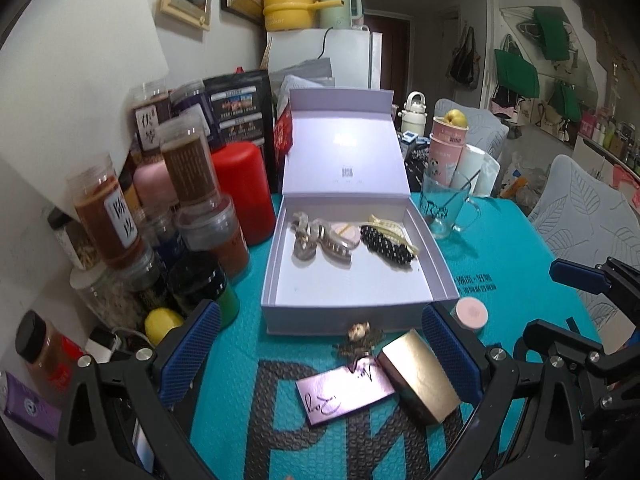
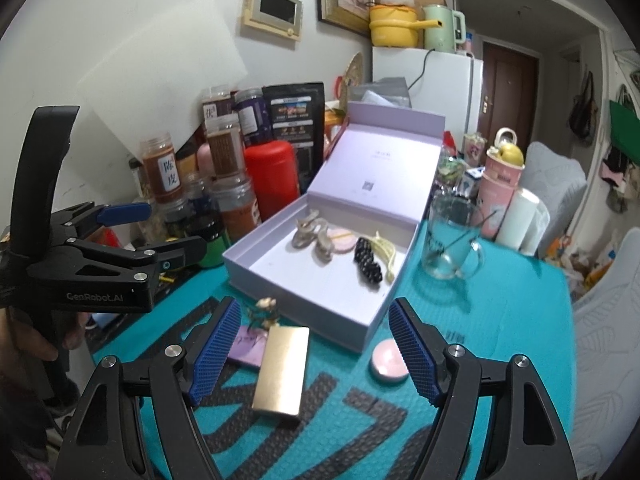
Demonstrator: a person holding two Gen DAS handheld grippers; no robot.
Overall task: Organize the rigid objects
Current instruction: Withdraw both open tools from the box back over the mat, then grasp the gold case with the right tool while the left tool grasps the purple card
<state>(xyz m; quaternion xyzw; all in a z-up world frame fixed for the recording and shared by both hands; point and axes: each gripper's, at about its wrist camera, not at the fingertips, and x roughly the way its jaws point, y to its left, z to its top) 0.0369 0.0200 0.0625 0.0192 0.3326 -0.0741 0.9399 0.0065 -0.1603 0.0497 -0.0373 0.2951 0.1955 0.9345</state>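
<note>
An open lilac box [image 1: 280, 280] [image 2: 248, 264] sits on the teal mat and holds clear hair claws [image 1: 316, 240] [image 2: 316, 238], a pink round case and a black beaded clip [image 1: 386, 244] [image 2: 367, 264]. In front of the box lie a gold rectangular case [image 1: 420, 376] [image 2: 282, 372], a purple card [image 1: 344, 394] [image 2: 248, 346], a small flower brooch [image 1: 360, 336] [image 2: 265, 308] and a pink round compact [image 1: 472, 314] [image 2: 388, 360]. My left gripper [image 1: 324, 356] is open above the card and the gold case. My right gripper [image 2: 316, 354] is open, with the gold case between its fingers.
Spice jars [image 1: 104, 216] and a red canister [image 1: 240, 188] crowd the left of the box. A glass mug [image 1: 444, 208] [image 2: 452, 240], pink cups and a paper roll stand at the right. The left gripper's body [image 2: 100, 264] shows in the right wrist view.
</note>
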